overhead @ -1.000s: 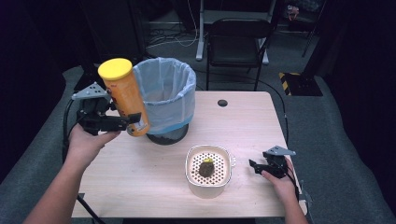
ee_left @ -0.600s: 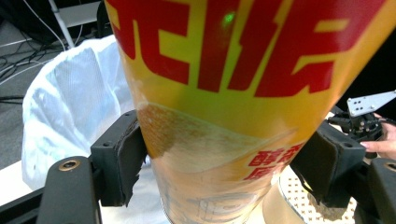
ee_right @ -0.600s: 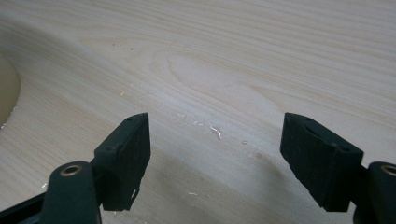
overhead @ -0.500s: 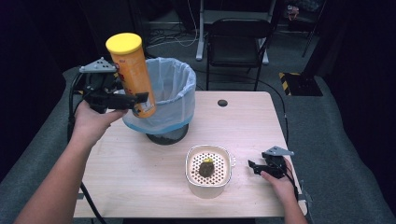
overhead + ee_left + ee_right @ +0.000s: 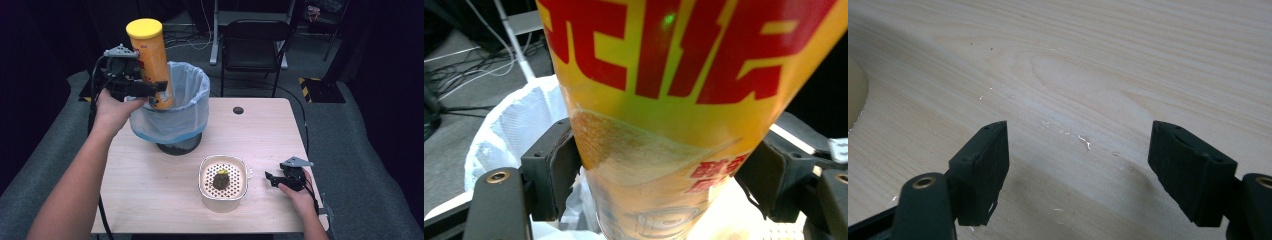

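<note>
A tall yellow chip can (image 5: 150,60) with red lettering and a yellow lid is held upright over the near-left rim of the bin. My left gripper (image 5: 145,90) is shut on its lower half; in the left gripper view both black jaws press the can (image 5: 664,115) from either side, with the white bin liner (image 5: 509,130) below. The bin (image 5: 172,107) has a pale blue-white bag liner and stands at the table's back left. My right gripper (image 5: 272,180) rests open on the table at the front right, jaws wide apart over bare wood (image 5: 1078,100).
A cream perforated bowl (image 5: 222,182) with a dark lump topped with yellow sits at the front centre, left of the right gripper. A small dark round spot (image 5: 238,110) marks the table's back. A black chair (image 5: 252,45) stands behind the table.
My left hand has lifted the can up and to the right, from beside the bin to above its rim. The right gripper has stayed put.
</note>
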Tool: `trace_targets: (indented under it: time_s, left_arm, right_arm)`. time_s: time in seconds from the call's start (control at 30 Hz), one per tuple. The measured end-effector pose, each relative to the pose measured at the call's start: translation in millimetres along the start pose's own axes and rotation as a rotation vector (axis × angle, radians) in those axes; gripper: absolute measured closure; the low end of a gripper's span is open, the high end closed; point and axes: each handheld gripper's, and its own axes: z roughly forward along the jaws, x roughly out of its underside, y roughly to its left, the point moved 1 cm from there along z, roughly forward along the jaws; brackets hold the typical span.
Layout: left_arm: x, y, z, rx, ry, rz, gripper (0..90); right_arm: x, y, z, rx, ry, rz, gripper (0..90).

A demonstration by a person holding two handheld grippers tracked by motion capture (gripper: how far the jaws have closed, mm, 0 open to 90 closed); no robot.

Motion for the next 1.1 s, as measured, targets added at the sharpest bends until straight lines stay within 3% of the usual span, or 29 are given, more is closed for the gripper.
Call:
trace_targets:
  time_s: [0.13, 0.4, 0.8, 1.1]
  left_arm:
    - [0.3, 5.6, 13.0, -0.015, 0.000, -0.016, 24.0]
    - [12.5, 19.9, 40.5, -0.036, -0.006, -0.071, 23.9]
    - [26.0, 39.4, 72.3, -0.079, 0.080, -0.109, 23.9]
    - [31.8, 42.6, 86.7, -0.063, 0.146, -0.129, 23.7]
  right_arm:
    - [0.7, -0.7, 0.5, 0.004, 0.007, -0.029, 24.2]
    - [0.7, -0.6, 2.2, 0.004, 0.003, -0.020, 24.3]
    - [0.0, 1.2, 3.1, -0.013, 0.006, -0.033, 24.3]
    - [-0.4, 1.4, 2.4, 0.000, 0.005, -0.035, 24.4]
